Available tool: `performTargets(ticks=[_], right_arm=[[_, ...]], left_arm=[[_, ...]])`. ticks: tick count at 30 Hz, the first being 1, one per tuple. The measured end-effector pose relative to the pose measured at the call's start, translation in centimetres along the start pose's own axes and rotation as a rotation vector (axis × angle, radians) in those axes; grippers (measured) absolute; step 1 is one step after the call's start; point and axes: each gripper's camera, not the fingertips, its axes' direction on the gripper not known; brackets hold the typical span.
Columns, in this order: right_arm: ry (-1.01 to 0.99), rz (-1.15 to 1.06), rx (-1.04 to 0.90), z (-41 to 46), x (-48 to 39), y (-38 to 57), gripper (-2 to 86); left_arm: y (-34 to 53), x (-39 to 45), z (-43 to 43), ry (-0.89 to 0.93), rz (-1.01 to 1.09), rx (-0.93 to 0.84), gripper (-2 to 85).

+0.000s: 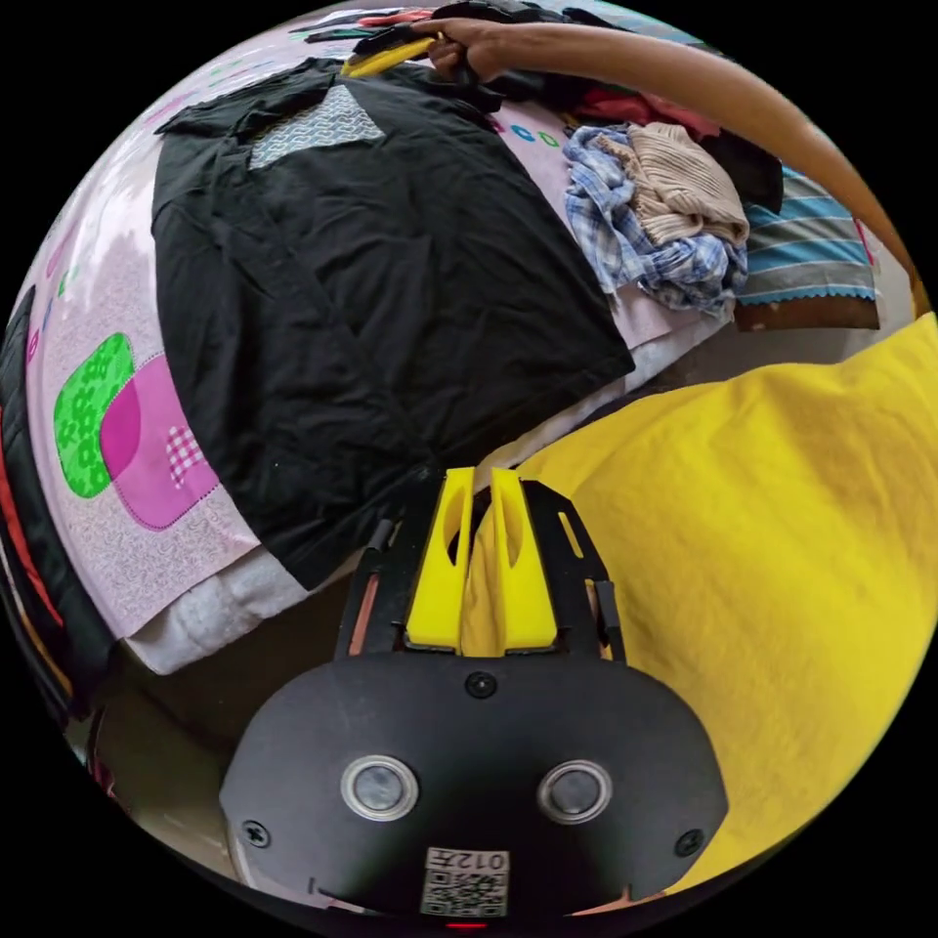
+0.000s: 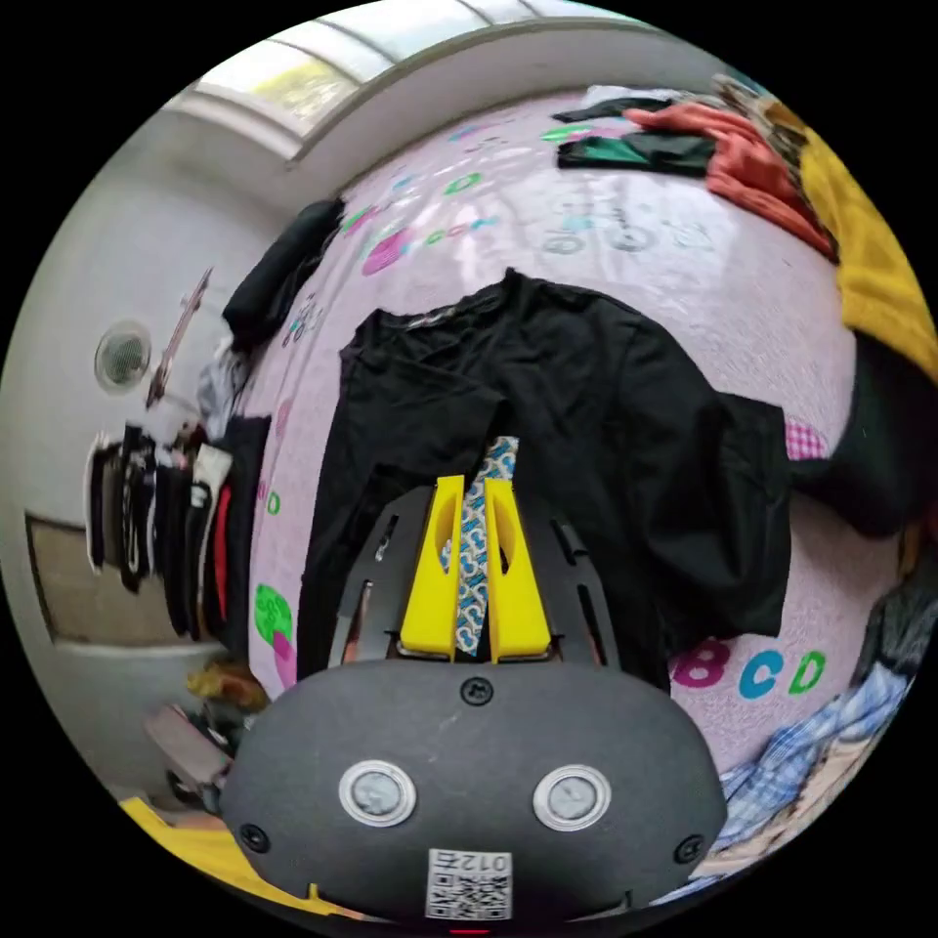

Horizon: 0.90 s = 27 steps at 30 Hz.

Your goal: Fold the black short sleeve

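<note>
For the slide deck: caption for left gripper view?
Black short sleeve spread on the bed; left gripper at its hem.

The black short sleeve shirt [image 1: 362, 293] lies spread flat on a pale pink bedsheet with coloured patches, its hem hanging slightly past the bed's near edge in the left gripper view. One side is folded inward, turning up a patch of grey-white patterned lining [image 1: 313, 127] near the collar end. In the right gripper view the shirt [image 2: 625, 440] lies with one sleeve stretched outward, its cloth softly creased, and a blue-and-white patterned strip [image 2: 476, 547] showing at the folded edge.
</note>
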Motion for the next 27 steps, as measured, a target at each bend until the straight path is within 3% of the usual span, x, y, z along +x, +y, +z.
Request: performTargets(ticks=[4,12,17,27], right_arm=[[0.055,-0.279,-0.057,1.5,-4.7,0.3,3.8],[0.176,-0.452,-0.215,5.8,-8.9,-0.3,3.6],[0.234,-0.493,-0.239,4.7,-8.2,1.6,0.8],[0.268,-0.324,-0.225,1.8,-1.5,6.3,0.6]], left_arm=[[0.5,-1.8,-1.3,0.015,-0.081,0.065,0.4],[-2.3,-6.0,-2.6,-0.087,-0.236,0.124,0.4],[-4.2,-7.6,-2.1,-0.052,-0.278,0.120,0.4],[-7.3,-8.1,-0.1,-0.003,-0.172,-0.010,0.4]])
